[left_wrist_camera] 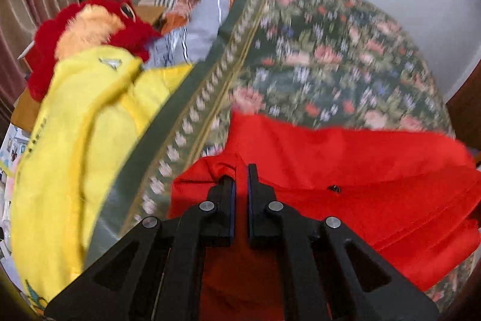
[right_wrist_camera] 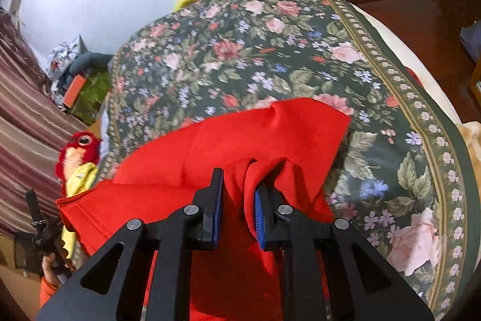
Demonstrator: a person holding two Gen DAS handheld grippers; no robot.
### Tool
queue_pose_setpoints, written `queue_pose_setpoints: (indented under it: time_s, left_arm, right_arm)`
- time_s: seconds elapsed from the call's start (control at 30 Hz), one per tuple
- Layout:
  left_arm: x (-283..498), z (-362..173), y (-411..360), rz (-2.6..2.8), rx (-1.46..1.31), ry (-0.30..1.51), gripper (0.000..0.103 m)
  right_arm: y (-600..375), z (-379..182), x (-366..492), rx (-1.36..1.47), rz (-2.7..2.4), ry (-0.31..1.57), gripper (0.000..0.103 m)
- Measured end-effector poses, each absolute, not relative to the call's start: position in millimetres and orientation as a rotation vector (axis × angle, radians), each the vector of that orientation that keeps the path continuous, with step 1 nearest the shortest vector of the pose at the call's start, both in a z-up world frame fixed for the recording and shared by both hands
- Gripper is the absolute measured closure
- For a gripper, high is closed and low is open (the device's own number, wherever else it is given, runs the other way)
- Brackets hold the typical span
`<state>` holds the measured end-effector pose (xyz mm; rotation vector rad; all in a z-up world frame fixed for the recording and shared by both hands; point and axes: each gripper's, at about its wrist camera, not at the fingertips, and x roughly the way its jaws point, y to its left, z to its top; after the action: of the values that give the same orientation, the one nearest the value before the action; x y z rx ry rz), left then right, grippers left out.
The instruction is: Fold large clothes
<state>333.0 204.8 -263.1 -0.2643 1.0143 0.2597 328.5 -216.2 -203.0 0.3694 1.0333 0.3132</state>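
While both grippers clamp the red garment (right_wrist_camera: 228,134), it hangs bunched between them over the floral bedspread (right_wrist_camera: 270,50). Left gripper (left_wrist_camera: 240,179): jaws nearly together, pinching a thin red fold at the left finger's tip. Right gripper (right_wrist_camera: 239,185): jaws slightly apart, clenched on a thicker wad of red cloth. From the left wrist, the garment spreads toward 3 o'clock; a yellow garment (left_wrist_camera: 75,140) lies at 9 o'clock past the bedspread's border, a red plush toy (left_wrist_camera: 99,20) at 10 o'clock. Left view is motion-blurred.
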Motion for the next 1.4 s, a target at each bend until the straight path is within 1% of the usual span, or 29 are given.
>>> queue_pose_setpoints:
  time_s: [0.07, 0.13, 0.17, 0.2, 0.23, 0.27, 0.3, 0.37, 0.43, 0.5, 0.57, 0.67, 0.77, 0.93, 1.07, 1.1, 1.13, 1.17, 1.2, 1.3, 1.4]
  left_arm:
    - [333.6, -272.8, 199.7, 0.254, -0.222, 1.042, 0.092]
    - [331.4, -274.4, 196.3, 0.228, -0.195, 1.051, 0.091]
    - [329.7, -272.5, 195.0, 0.217, -0.184, 1.056, 0.089]
    - [328.1, -270.2, 193.8, 0.21, -0.171, 1.063, 0.084]
    - [325.6, -266.8, 192.6, 0.205, -0.158, 1.066, 0.082]
    - [322.8, -262.5, 191.8, 0.201, -0.148, 1.067, 0.077]
    - [320.1, -257.0, 191.5, 0.21, -0.135, 1.065, 0.069]
    - [310.4, -242.3, 190.8, 0.253, -0.102, 1.027, 0.056]
    - [299.2, -223.4, 187.8, 0.257, -0.07, 0.968, 0.051]
    - [289.3, -207.5, 184.5, 0.247, -0.059, 0.933, 0.04]
    - [275.7, -190.1, 180.0, 0.21, -0.079, 0.892, 0.036]
    - [264.7, -179.8, 167.2, 0.135, -0.086, 0.883, 0.033]
    - [259.6, -184.1, 149.4, 0.074, -0.068, 0.902, 0.032]
    - [266.4, -219.7, 113.3, 0.002, 0.014, 0.999, 0.031]
    - [277.1, -247.3, 98.8, -0.008, 0.04, 1.046, 0.031]
    - [278.3, -252.3, 99.5, -0.007, 0.03, 1.054, 0.03]
    - [280.0, -258.3, 101.2, -0.011, 0.008, 1.067, 0.029]
    - [280.3, -263.0, 104.9, -0.015, -0.023, 1.072, 0.027]
    - [279.0, -266.3, 110.0, -0.018, -0.057, 1.071, 0.024]
    - [271.2, -272.0, 120.2, -0.027, -0.11, 1.065, 0.024]
    - [259.7, -276.5, 118.3, -0.018, -0.06, 1.064, 0.024]
  right_arm:
    - [-220.2, -203.1, 324.6, 0.338, 0.305, 1.031, 0.083]
    - [-224.4, -197.0, 320.1, 0.311, 0.289, 1.02, 0.08]
    - [-226.8, -192.3, 317.5, 0.294, 0.278, 1.014, 0.079]
    - [-227.5, -188.8, 316.6, 0.28, 0.267, 1.007, 0.075]
    - [-228.6, -183.1, 313.7, 0.259, 0.245, 0.996, 0.073]
    - [-230.9, -174.4, 308.9, 0.219, 0.197, 0.976, 0.073]
    - [-232.5, -166.8, 304.7, 0.187, 0.165, 0.953, 0.073]
    - [-237.2, -152.1, 296.0, 0.159, 0.16, 0.925, 0.073]
    - [-238.5, -140.3, 286.1, 0.141, 0.175, 0.915, 0.073]
    - [-232.4, -132.0, 276.1, 0.101, 0.199, 0.911, 0.073]
    - [-219.8, -126.8, 262.9, 0.046, 0.244, 0.914, 0.073]
    - [-196.7, -129.8, 247.5, -0.02, 0.317, 0.924, 0.073]
    - [-175.3, -139.9, 240.1, -0.047, 0.373, 0.954, 0.072]
    - [-145.6, -164.7, 242.3, -0.065, 0.423, 1.012, 0.072]
    - [-127.5, -185.1, 249.0, -0.048, 0.448, 1.066, 0.072]
    - [-124.9, -189.1, 247.9, -0.054, 0.45, 1.08, 0.068]
    - [-123.2, -194.4, 247.9, -0.066, 0.443, 1.093, 0.062]
    - [-123.1, -197.5, 246.0, -0.083, 0.427, 1.095, 0.058]
    - [-123.9, -199.7, 243.9, -0.096, 0.415, 1.091, 0.052]
    - [-134.7, -204.4, 237.0, -0.121, 0.414, 1.09, 0.047]
    - [-151.8, -208.6, 231.0, -0.105, 0.404, 1.1, 0.047]
